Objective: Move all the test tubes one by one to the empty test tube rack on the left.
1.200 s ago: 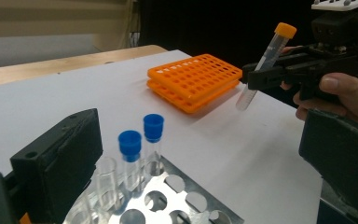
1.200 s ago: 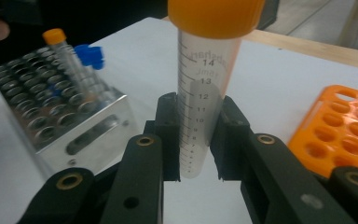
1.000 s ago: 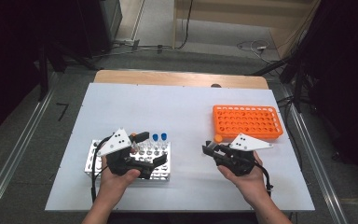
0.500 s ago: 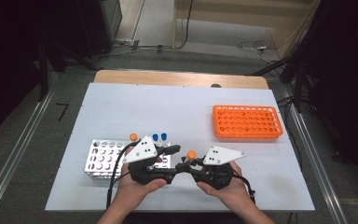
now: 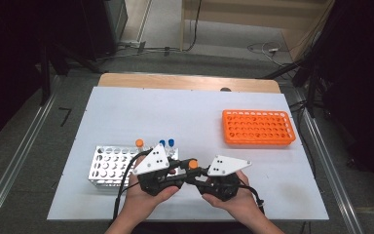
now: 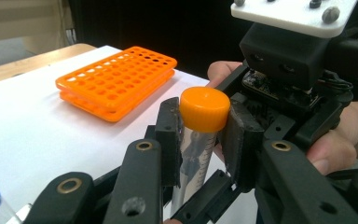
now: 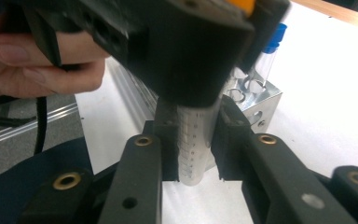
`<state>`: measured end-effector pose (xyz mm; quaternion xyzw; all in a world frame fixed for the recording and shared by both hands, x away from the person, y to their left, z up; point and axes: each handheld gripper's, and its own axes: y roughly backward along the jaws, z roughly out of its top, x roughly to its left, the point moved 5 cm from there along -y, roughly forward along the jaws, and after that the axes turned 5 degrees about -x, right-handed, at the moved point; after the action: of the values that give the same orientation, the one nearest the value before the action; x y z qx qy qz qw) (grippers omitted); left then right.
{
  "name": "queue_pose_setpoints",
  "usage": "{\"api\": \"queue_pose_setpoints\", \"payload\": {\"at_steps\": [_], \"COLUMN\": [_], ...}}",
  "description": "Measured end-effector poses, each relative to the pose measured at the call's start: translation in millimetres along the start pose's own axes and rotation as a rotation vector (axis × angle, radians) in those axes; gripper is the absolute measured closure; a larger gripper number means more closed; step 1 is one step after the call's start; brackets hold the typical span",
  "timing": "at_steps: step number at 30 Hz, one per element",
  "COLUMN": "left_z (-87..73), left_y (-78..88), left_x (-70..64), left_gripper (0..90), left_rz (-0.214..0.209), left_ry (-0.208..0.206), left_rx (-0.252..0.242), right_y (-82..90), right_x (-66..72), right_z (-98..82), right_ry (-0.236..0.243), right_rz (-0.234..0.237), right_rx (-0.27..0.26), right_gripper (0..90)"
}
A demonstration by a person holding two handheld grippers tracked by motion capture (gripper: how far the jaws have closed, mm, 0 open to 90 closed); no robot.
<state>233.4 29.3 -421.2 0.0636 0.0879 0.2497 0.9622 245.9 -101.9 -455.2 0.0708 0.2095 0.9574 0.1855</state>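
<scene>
Left gripper view: orange-capped tube (image 6: pixel 200 135) clamped by both grippers (image 5: pixel 168 178) (image 5: pixel 209 181), left having just closed, mid-table. High view adds: silver rack (image 5: pixel 108 165) w/ three capped tubes; orange rack (image 5: pixel 258 127) w/ none visible.

place: probably lab | cues: tube racks (image 5: pixel 258 127), capped tubes (image 5: pixel 139 143), white table (image 5: pixel 175 112)

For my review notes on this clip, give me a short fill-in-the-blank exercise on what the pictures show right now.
1. The tube between both grippers has a cap coloured ____.
2. The left gripper has its pads pressed on the tube just under its ____.
3. The empty rack is coloured ____.
4. The caps of the two tubes standing together in the metal rack are ____.

Missing words: orange; cap; orange; blue
</scene>
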Motion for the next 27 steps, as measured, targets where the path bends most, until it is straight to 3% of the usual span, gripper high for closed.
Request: {"api": "queue_pose_setpoints", "payload": {"at_steps": [4,8,11,14,27], "left_z": [6.4,12.2,15.6,20.1,25.6], "left_y": [8.9,22.4,33.0,45.0,95.4], "left_x": [4.6,14.7,23.3,32.4,75.1], "left_gripper": [70.2,70.2,70.3,70.3,70.3], "left_rz": [0.025,0.063,0.096,0.131,0.3], "left_ry": [-0.004,0.004,0.01,0.017,0.038], "left_rx": [-0.023,-0.044,-0.057,-0.076,-0.133], "right_y": [5.3,15.7,25.7,37.3,90.2], "right_x": [-4.3,-14.9,-26.2,-38.3,-75.8], "right_z": [-1.8,-4.2,-7.4,-12.3,-42.7], "right_ry": [0.001,-0.013,-0.029,-0.05,-0.105], "right_rz": [0.017,-0.023,-0.046,-0.064,-0.195], "right_rx": [-0.017,-0.036,-0.054,-0.07,-0.083], "right_gripper": [43.5,18.7,6.5,0.0,0.0]}}
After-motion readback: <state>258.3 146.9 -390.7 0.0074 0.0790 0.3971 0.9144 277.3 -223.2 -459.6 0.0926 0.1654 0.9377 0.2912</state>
